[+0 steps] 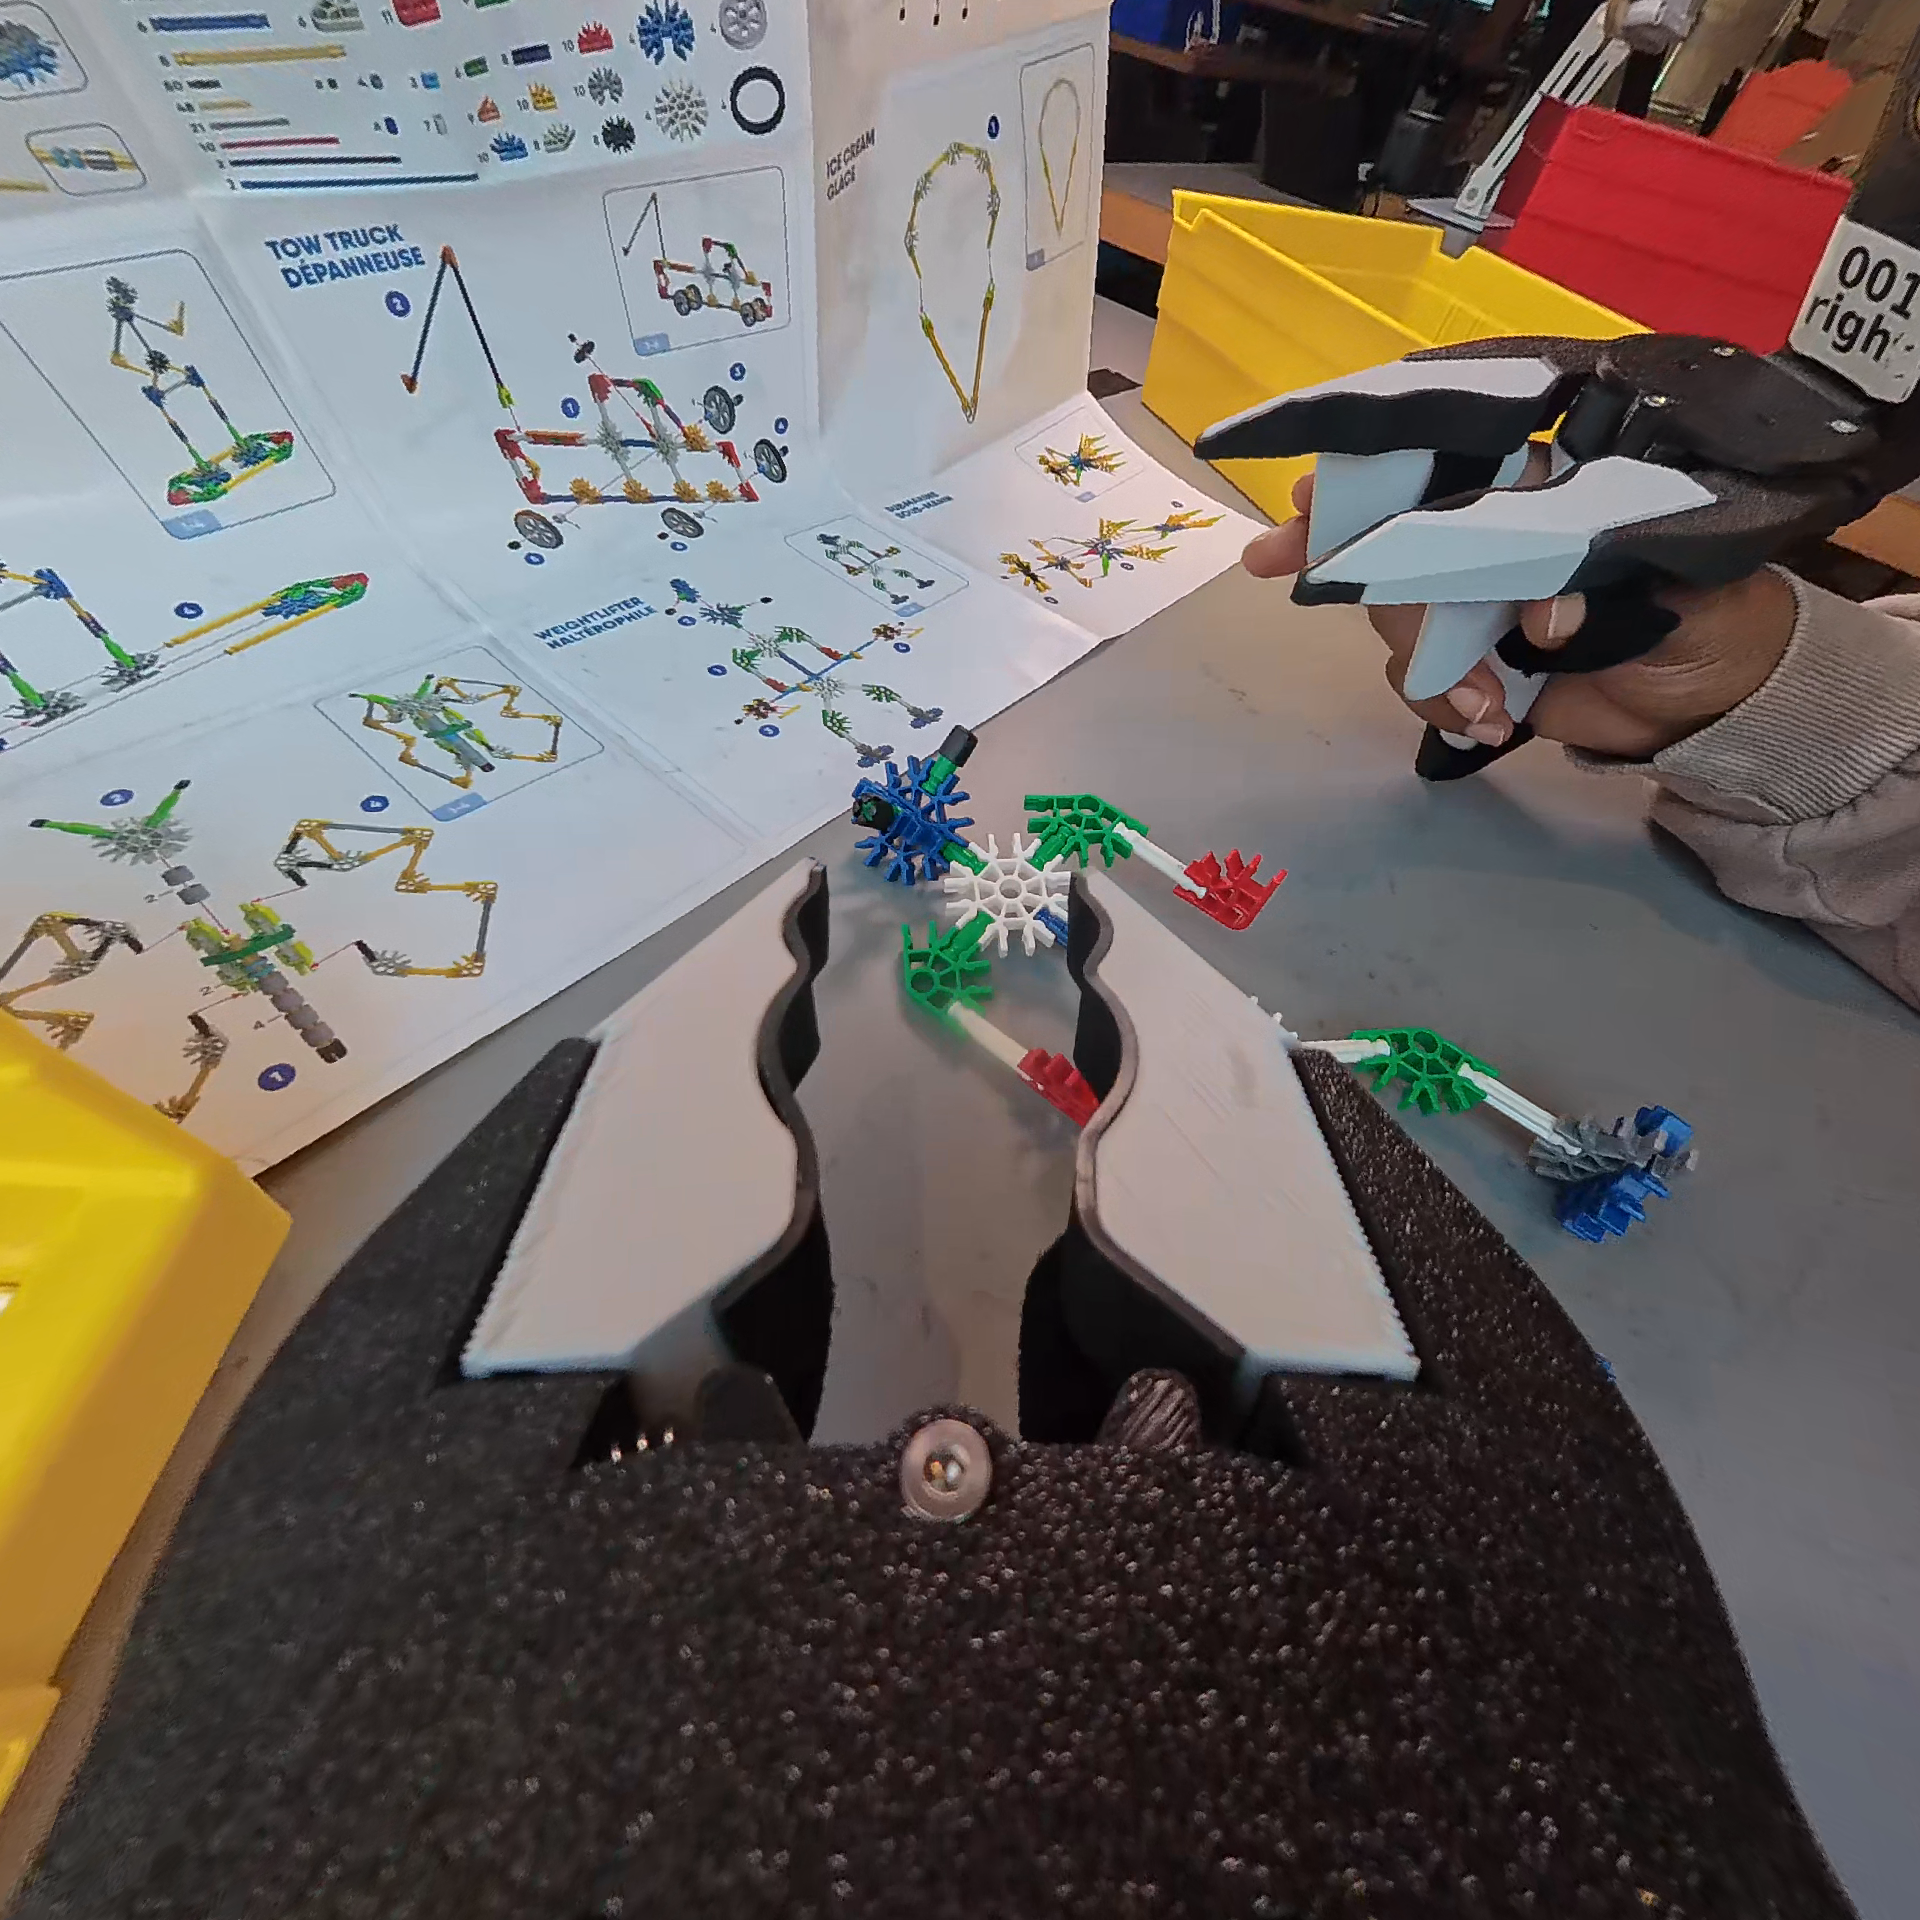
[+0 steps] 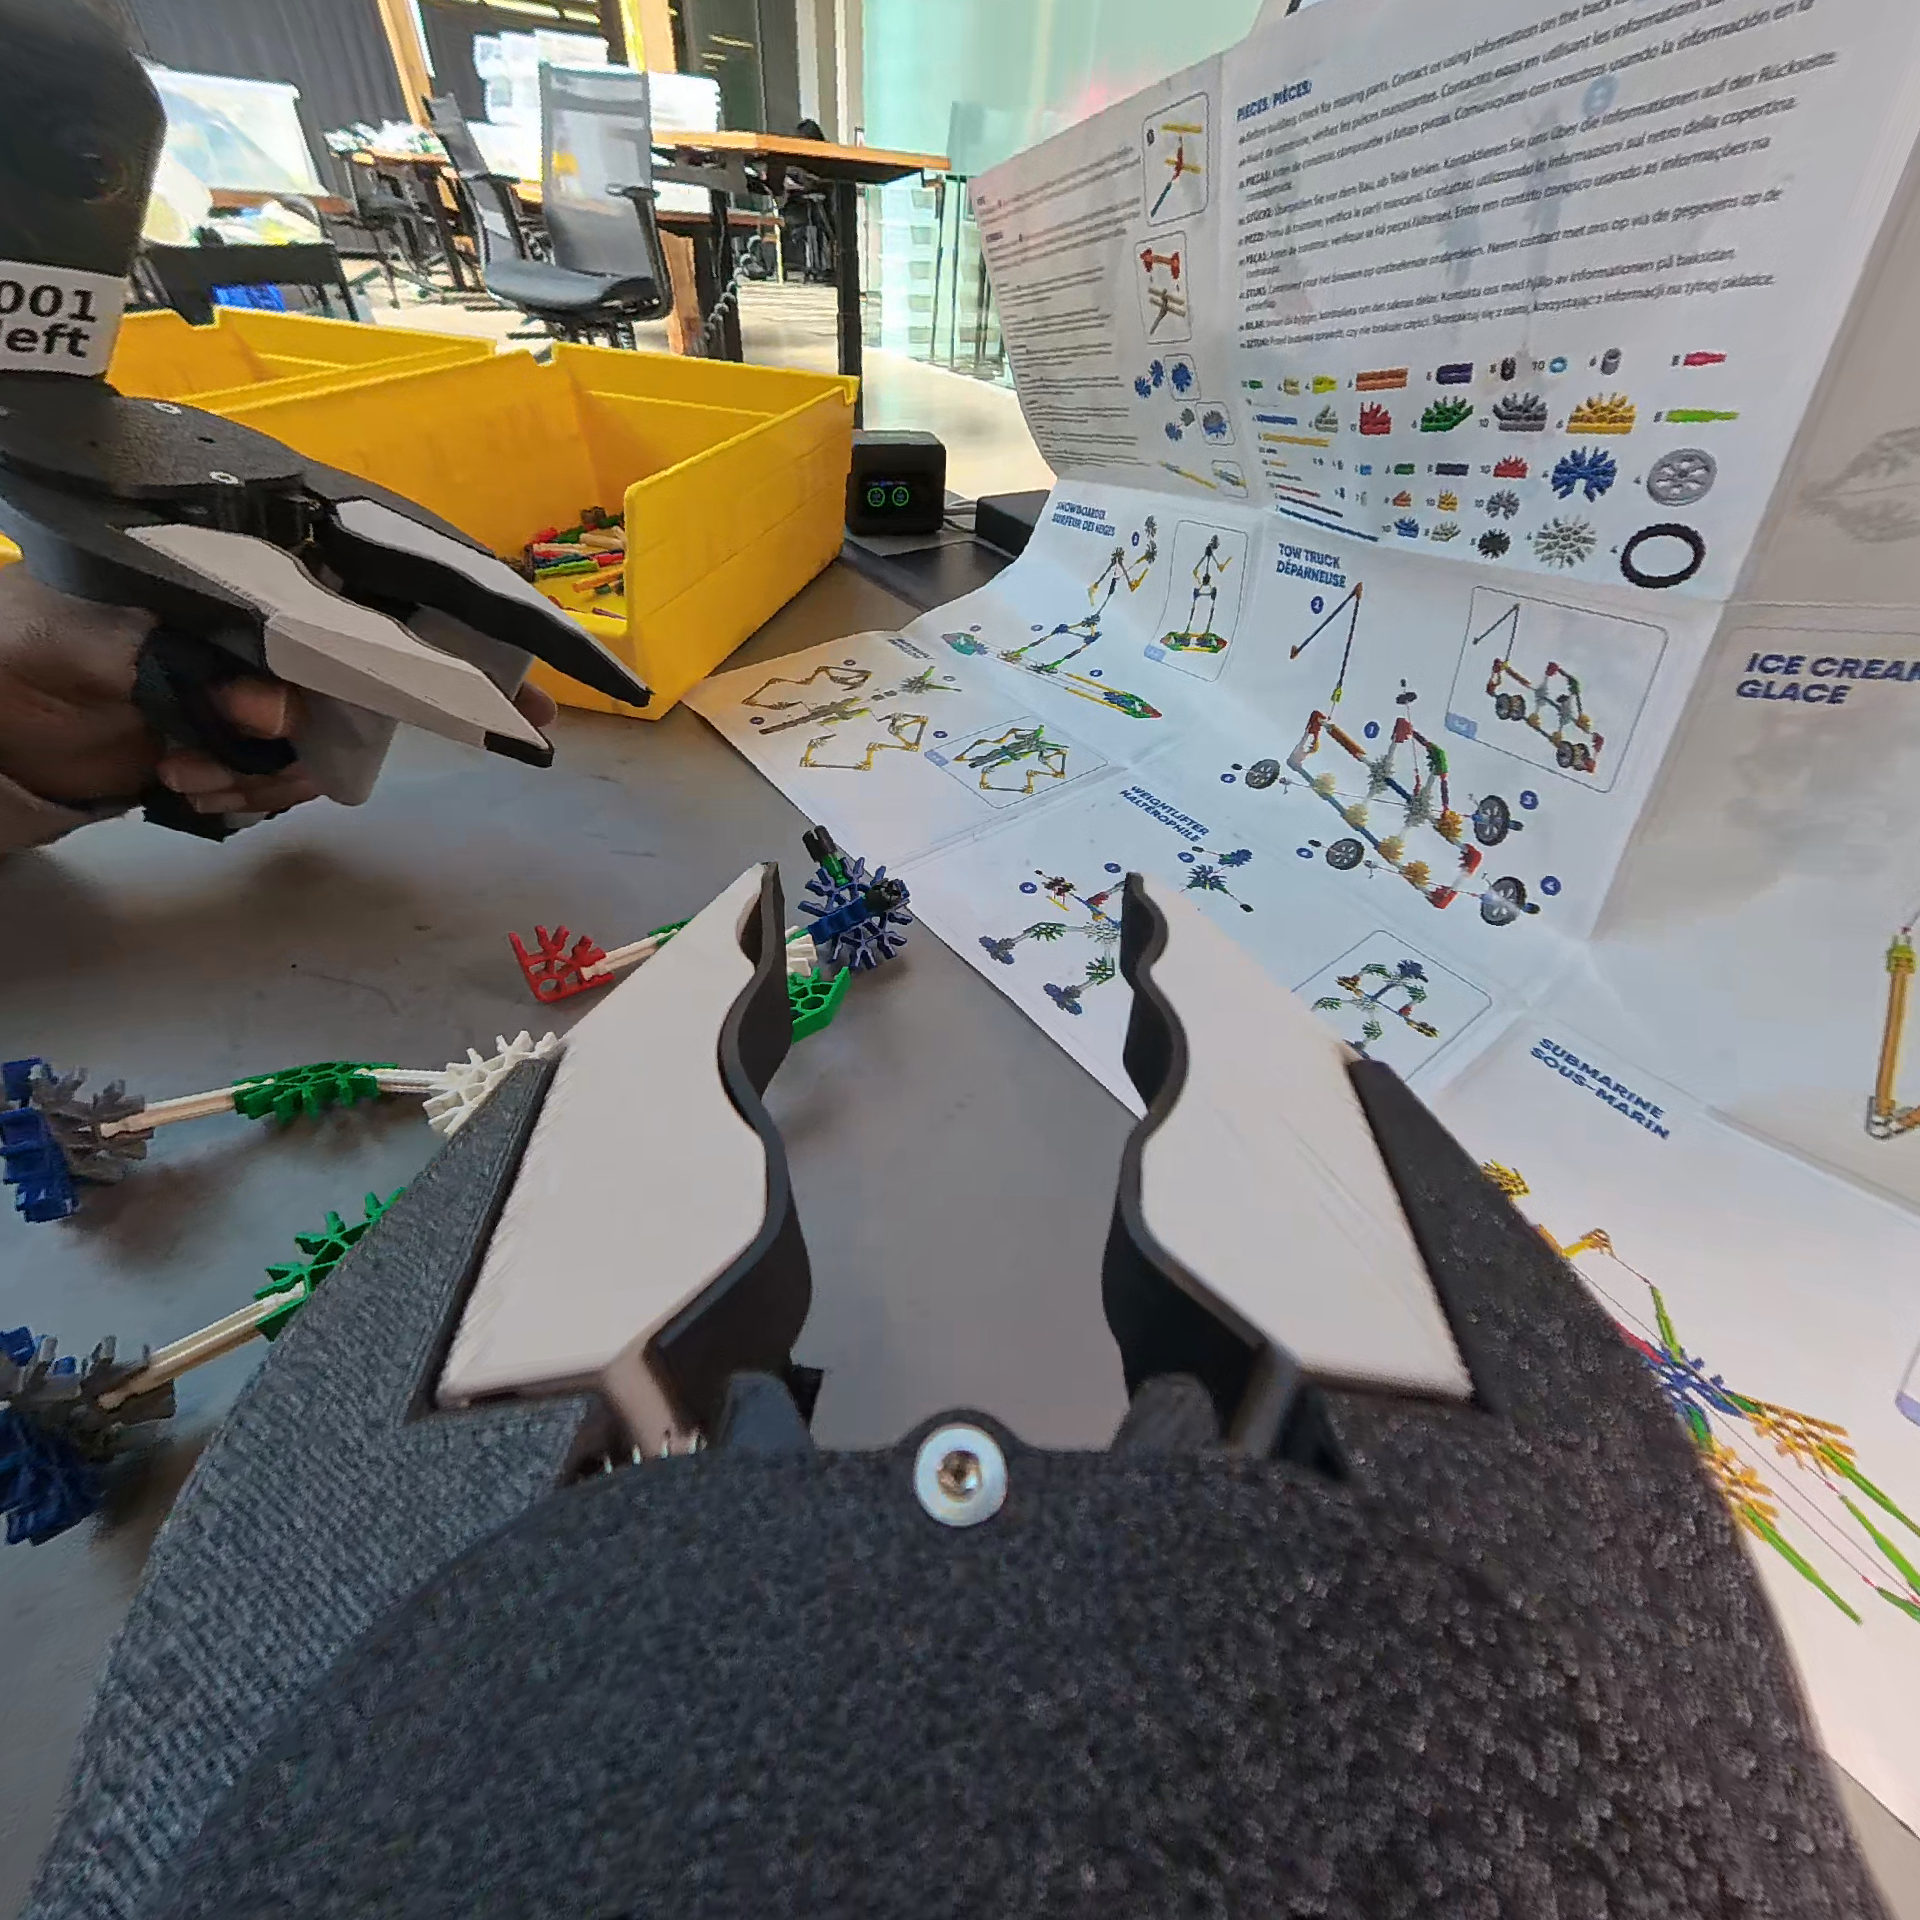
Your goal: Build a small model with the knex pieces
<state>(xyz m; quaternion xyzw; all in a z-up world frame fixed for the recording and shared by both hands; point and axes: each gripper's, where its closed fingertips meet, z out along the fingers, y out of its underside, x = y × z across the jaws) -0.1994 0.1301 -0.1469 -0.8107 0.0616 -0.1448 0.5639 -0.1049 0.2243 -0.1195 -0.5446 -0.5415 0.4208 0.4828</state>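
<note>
Grey table [image 1: 1351, 727], a big instruction sheet [image 1: 468, 520] propped at the far side, yellow bins [image 2: 665, 488] beyond. The left gripper [image 1: 945, 914] hovers spread and empty over the toy figure [image 1: 1008, 888], whose legs trail right. The right gripper [image 2: 951, 904] hangs spread, empty, over bare table beside it.

We see both views bright and evenly lit, daylight coming from the glazed wall [image 2: 1039, 94] behind. Soft shadows lie on the grey table [image 2: 468, 831]. Wide-angle distortion bends the instruction sheet [image 1: 416, 520] at the edges. The background desks [image 2: 748, 156] look slightly soft.
</note>
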